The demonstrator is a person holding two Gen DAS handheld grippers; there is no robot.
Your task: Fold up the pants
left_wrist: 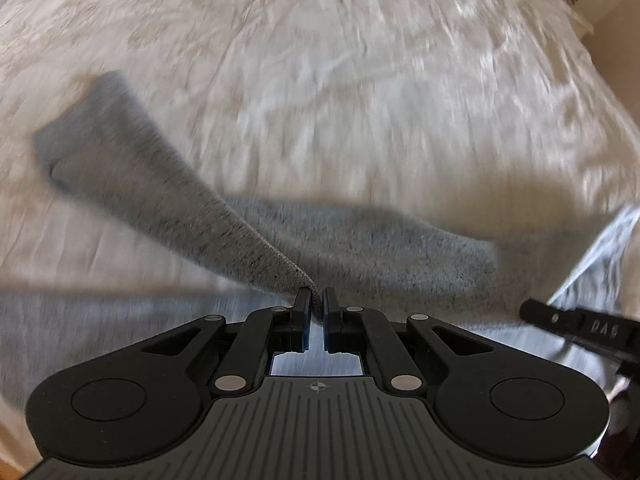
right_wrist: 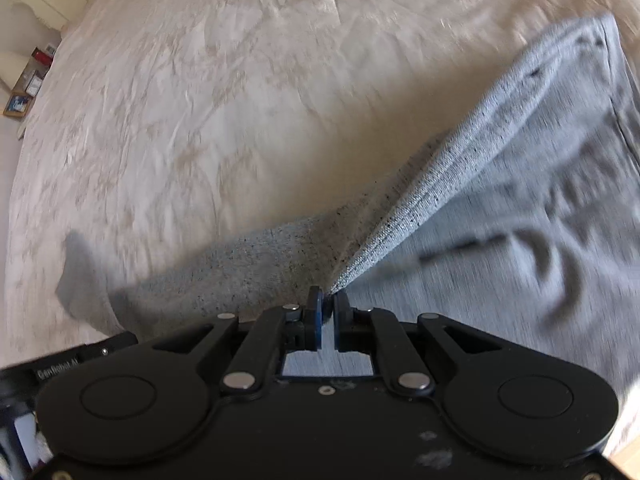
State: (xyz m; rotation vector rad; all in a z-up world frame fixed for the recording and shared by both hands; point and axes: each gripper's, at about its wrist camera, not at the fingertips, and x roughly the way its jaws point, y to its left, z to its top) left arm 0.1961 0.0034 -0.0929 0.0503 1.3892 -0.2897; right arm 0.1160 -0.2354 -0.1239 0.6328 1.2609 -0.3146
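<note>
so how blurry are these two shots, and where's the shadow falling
Left wrist view: the bedspread and grey pants are streaked with motion blur, only the left gripper is sharp; a soft shadow lies beyond the pants. Right wrist view: the same smear, heaviest on the pants at right, the right gripper crisp, a brownish shadow mid-bed; fisheye bends both.

The pants [left_wrist: 160, 184] are heather grey, flecked with tiny dark specks (the flecks show sharpest near the lower middle of the right wrist view). The bed [left_wrist: 360, 80] cover is off-white with a faint beige, crinkled pattern. Both the left gripper [left_wrist: 316, 304] and the right gripper [right_wrist: 327, 304] are black, with silver rivets and dark blue pads.
</note>
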